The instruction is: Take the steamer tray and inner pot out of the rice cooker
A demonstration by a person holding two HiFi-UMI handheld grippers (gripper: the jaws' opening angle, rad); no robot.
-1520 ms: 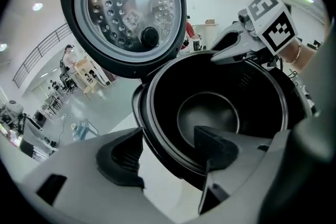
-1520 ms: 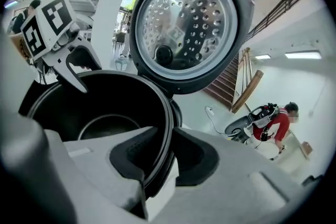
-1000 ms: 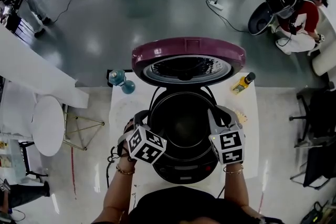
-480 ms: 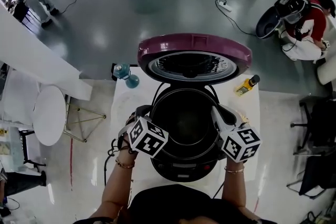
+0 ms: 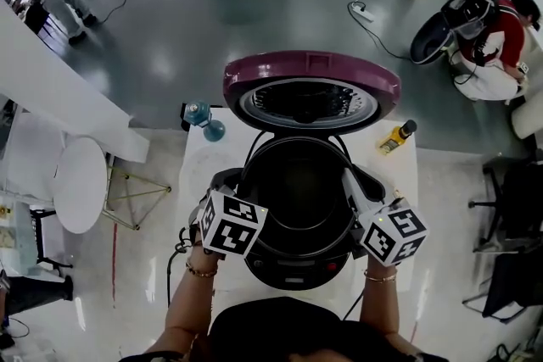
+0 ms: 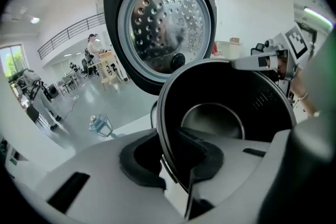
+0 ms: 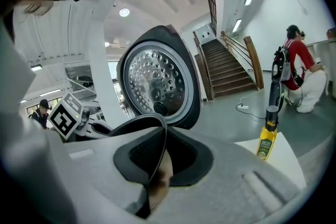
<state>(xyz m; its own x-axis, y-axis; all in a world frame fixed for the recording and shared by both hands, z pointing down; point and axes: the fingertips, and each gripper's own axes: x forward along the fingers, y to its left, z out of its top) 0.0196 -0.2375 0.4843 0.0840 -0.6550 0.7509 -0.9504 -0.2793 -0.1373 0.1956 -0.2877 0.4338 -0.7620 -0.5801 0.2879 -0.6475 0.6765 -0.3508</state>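
Black inner pot: the inner pot (image 5: 297,199) is in the well of the rice cooker (image 5: 293,274) at the middle of the white table (image 5: 193,178), under the raised maroon lid (image 5: 310,68).
Left gripper: my left gripper (image 5: 226,181) pinches the pot's left rim. Its jaws have just been closing, and the rim is between them.
Right gripper: my right gripper (image 5: 349,179) is pressed tight on the right rim.
Just changed: a second ago the left jaws stood wider. Both marker cubes now look nearer the head camera, and the pot's mouth looks slightly larger.
Meaning: I judge the two-sided hold complete and the lift beginning.
Head view only: a yellow bottle (image 5: 394,136) at the table's far right corner and a blue bottle (image 5: 200,121) at the far left corner.
Gripper views only: the thin rim caught between the pads, the pot's shiny floor (image 6: 212,120) and the lid's perforated plate (image 7: 157,81).
Steamer tray: not seen in any view.
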